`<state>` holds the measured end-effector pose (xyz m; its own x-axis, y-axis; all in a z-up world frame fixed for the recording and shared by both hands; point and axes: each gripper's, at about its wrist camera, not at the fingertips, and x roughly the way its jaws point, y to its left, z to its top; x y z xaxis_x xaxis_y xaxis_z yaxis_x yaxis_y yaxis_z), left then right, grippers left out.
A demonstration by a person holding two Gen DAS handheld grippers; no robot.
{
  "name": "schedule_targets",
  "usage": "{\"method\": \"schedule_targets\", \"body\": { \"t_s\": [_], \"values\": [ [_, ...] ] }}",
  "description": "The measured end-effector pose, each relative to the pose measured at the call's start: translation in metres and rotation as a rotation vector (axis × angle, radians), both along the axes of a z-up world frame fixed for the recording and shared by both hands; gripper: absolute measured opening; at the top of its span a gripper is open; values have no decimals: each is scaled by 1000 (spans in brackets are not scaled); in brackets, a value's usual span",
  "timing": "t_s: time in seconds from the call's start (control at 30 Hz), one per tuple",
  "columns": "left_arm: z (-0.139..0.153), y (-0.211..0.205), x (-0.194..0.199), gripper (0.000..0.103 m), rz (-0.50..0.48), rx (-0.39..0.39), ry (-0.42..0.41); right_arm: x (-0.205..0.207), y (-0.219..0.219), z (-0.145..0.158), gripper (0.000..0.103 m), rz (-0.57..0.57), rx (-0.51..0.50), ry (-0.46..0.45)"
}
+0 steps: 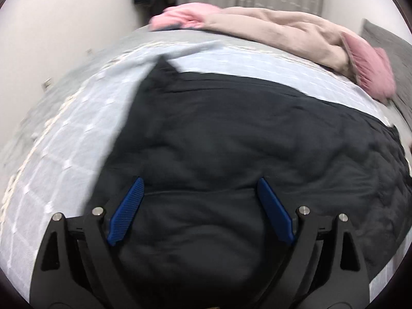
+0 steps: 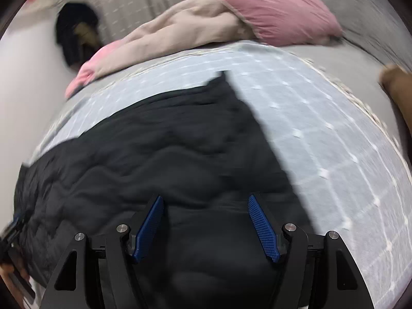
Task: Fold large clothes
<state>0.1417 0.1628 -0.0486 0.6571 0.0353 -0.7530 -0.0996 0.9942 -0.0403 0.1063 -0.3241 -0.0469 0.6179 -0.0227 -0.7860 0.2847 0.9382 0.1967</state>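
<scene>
1. Fabric fills most of both your wrist views: a dark quilted garment [image 1: 231, 141] lies spread flat on the bed [image 1: 64, 139], which wears a pale blue checked cover.
2. Your left gripper [image 1: 199, 184] hangs over the garment's near part with its blue fingers [image 1: 126, 211] spread wide, nothing caught between them.
3. Your right gripper [image 2: 206, 200] sits likewise above the dark cloth, its blue fingers [image 2: 262, 229] parted and holding nothing.
4. One pointed corner of the garment reaches toward the far side of the bed; its straight side edges run beside bare checked cover.
5. Along the bed's far edge you have a beige blanket [image 1: 278, 31] bunched up, touching a pink pillow [image 2: 280, 15] at one end and a lighter pink cloth [image 1: 180, 16] at the other.
6. Both views are blurred, so finer detail of the cloth cannot be told.
</scene>
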Motion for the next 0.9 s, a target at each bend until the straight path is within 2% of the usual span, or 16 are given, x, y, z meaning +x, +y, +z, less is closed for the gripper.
{"method": "schedule_targets", "body": {
  "t_s": [0.1, 0.2, 0.4, 0.6, 0.67, 0.8, 0.9],
  "values": [
    [2, 20, -10, 90, 38, -3, 13, -12, -29, -2, 70, -89, 27, 31],
    [7, 32, -29, 90, 52, -27, 5, -27, -55, -1, 70, -136, 114, 38],
    [6, 59, -61, 90, 74, -180, 37, -52, -78, 7, 71, -155, 154, 19],
    [-1, 68, -86, 90, 56, -362, 105, -52, -85, -17, 72, -101, 313, 68],
    [-1, 65, -91, 90, 51, -369, 109, -52, -85, -24, 72, -85, 358, 81],
    [5, 58, -102, 90, 58, -313, 114, -54, -89, -36, 72, -68, 465, 97],
    [8, 57, -112, 90, 66, -318, 111, -57, -94, -39, 72, -65, 512, 90]
  ]
}}
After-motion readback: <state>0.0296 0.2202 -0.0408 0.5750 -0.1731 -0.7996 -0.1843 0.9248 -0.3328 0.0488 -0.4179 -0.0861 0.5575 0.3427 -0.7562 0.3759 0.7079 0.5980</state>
